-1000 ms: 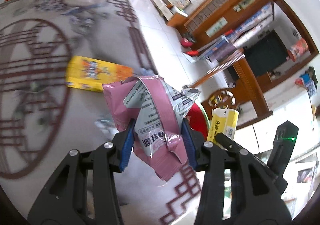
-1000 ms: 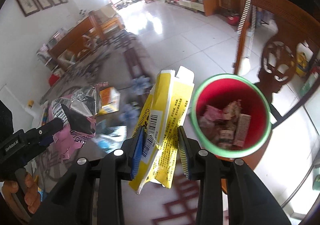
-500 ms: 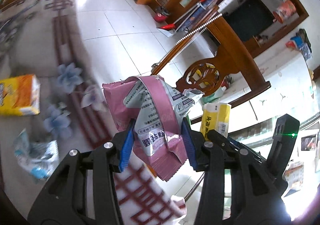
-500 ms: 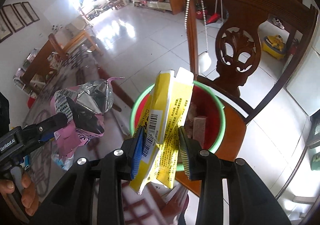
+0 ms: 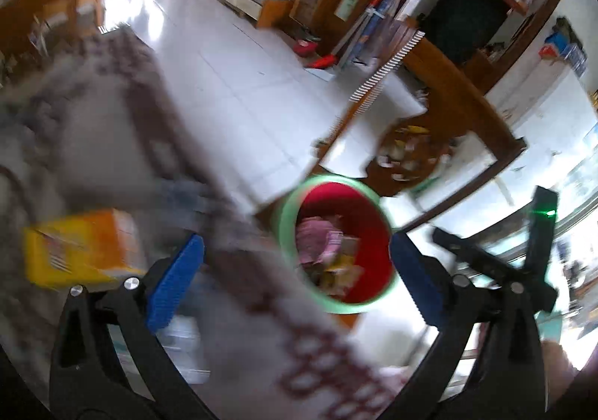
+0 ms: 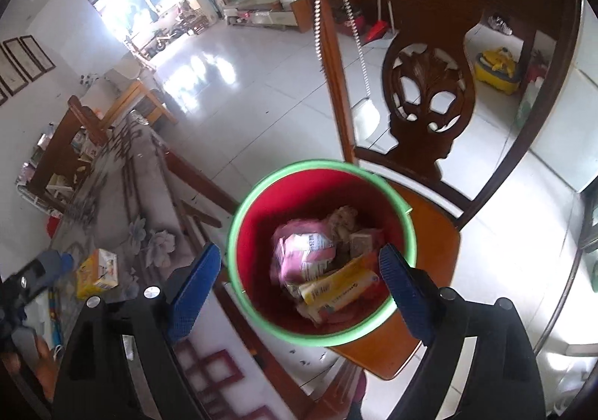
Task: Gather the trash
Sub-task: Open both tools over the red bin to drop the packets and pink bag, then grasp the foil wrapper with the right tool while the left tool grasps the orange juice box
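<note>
Below both grippers, the red bin (image 6: pixel 321 248) on the chair (image 6: pixel 429 233) holds the pink wrapper (image 6: pixel 302 255) and yellow box (image 6: pixel 336 287), while the left gripper (image 5: pixel 297 278) and right gripper (image 6: pixel 299 283) have just been opening, empty; the orange box (image 5: pixel 80 250) on the desk (image 5: pixel 93 143) lies left, nearer the left gripper.

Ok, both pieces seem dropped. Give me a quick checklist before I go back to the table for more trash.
1. Left gripper empty, jaws just opened: ok.
2. Right gripper empty, jaws just opened: ok.
3. Pink wrapper inside the red bin: ok.
4. Yellow box inside the bin: ok.
5. Bin upright on the chair seat: ok.
6. More trash left: orange carton on the table: not ok, go there next.
</note>
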`<state>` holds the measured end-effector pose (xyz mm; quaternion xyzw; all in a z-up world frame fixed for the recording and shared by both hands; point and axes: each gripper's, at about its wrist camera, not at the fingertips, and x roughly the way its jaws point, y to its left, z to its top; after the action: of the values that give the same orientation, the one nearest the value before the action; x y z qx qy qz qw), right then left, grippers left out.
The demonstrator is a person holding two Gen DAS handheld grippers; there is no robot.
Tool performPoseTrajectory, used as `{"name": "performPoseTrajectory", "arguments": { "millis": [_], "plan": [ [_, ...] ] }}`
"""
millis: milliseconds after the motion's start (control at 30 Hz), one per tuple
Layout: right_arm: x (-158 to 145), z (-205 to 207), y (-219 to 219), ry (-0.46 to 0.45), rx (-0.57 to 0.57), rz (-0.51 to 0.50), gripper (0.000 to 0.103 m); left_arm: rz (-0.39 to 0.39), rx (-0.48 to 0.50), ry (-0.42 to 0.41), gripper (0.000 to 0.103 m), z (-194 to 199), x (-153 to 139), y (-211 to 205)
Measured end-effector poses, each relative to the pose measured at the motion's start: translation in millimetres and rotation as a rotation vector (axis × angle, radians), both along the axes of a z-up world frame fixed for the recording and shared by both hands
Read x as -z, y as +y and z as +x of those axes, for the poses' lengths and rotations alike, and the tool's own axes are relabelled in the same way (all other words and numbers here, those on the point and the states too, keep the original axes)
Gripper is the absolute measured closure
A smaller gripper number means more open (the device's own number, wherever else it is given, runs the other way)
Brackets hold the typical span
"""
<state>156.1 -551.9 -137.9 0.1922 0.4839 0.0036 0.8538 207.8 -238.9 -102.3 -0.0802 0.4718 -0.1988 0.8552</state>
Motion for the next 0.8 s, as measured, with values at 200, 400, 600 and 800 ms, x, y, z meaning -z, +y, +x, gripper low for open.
{"name": "performPoseTrajectory", "arguments": {
  "millis": [200, 400, 600, 800],
  "plan": [
    [6, 0, 25, 0.034, -0.067, 0.068, 0.019, 0.240, 0.052, 0.053, 0.005, 26, 11, 79],
    [8, -6, 54, 0.059, -0.136, 0.087, 0.019, 0.424, 0.173, 0.149, 0.006, 46, 52, 119],
    [5, -16, 61, 0.062, -0.117, 0.083, 0.019, 0.507, 0.337, 0.198, 0.006, 48, 76, 113],
    [6, -25, 80, 0.075, -0.125, 0.080, 0.019, 0.511, 0.299, 0.243, 0.012, 57, 98, 116]
  ]
}}
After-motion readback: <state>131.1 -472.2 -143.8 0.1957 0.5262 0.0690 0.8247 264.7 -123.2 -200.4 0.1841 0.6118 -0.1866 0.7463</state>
